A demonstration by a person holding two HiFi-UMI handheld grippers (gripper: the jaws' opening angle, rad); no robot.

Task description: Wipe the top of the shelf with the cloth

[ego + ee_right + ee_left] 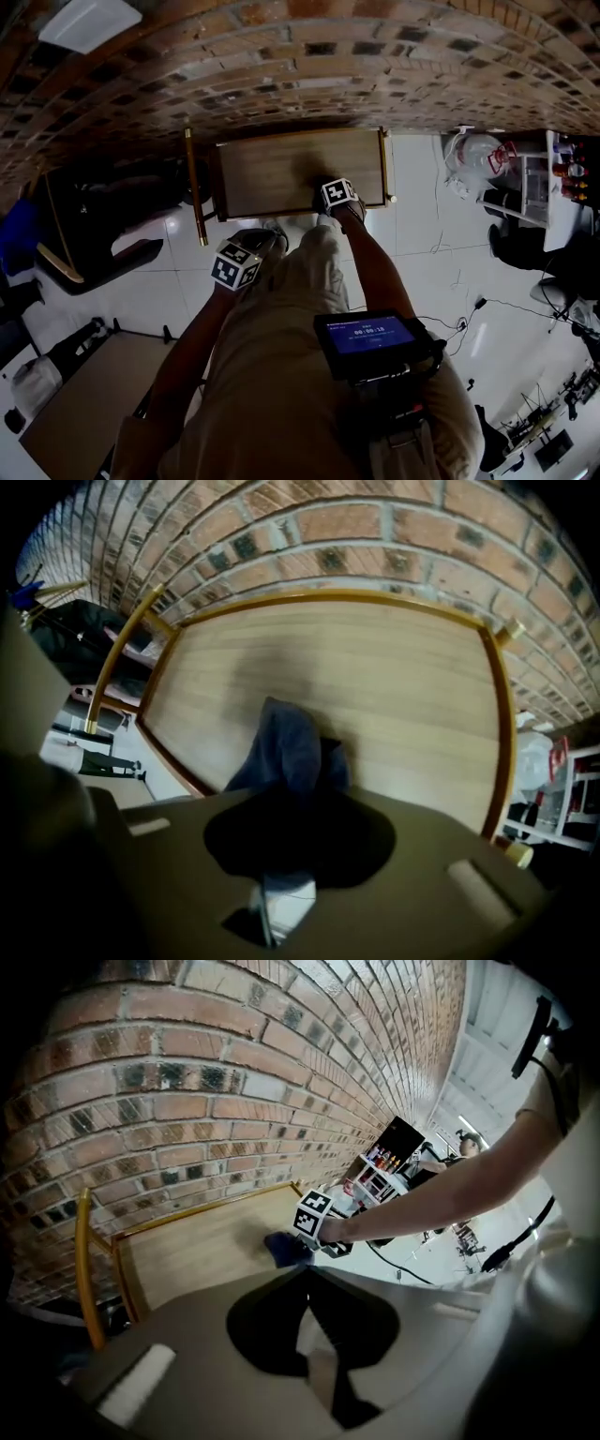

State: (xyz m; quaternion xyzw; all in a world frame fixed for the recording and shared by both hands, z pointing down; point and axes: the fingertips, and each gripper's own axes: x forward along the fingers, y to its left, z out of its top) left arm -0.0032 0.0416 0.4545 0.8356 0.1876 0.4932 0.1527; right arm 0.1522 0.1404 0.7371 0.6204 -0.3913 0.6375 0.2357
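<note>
One hold: my right gripper (286, 803) clamped the cloth (291, 747) at frame bottom-centre, shelf top (394, 677) ran left-right above; left gripper (306, 1277) closed, empty.

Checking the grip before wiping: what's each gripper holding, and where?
Right gripper pinches the blue cloth by its bunched near end; left gripper, jaws together, holds nothing.

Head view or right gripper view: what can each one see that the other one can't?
Only the head view shows the person's arms, the left gripper, the small screen on the chest and the white floor. Only the right gripper view clearly shows the blue cloth, pinched in the jaws of the right gripper and lying on the wood. Both show the wooden shelf top and the brick wall.
</note>
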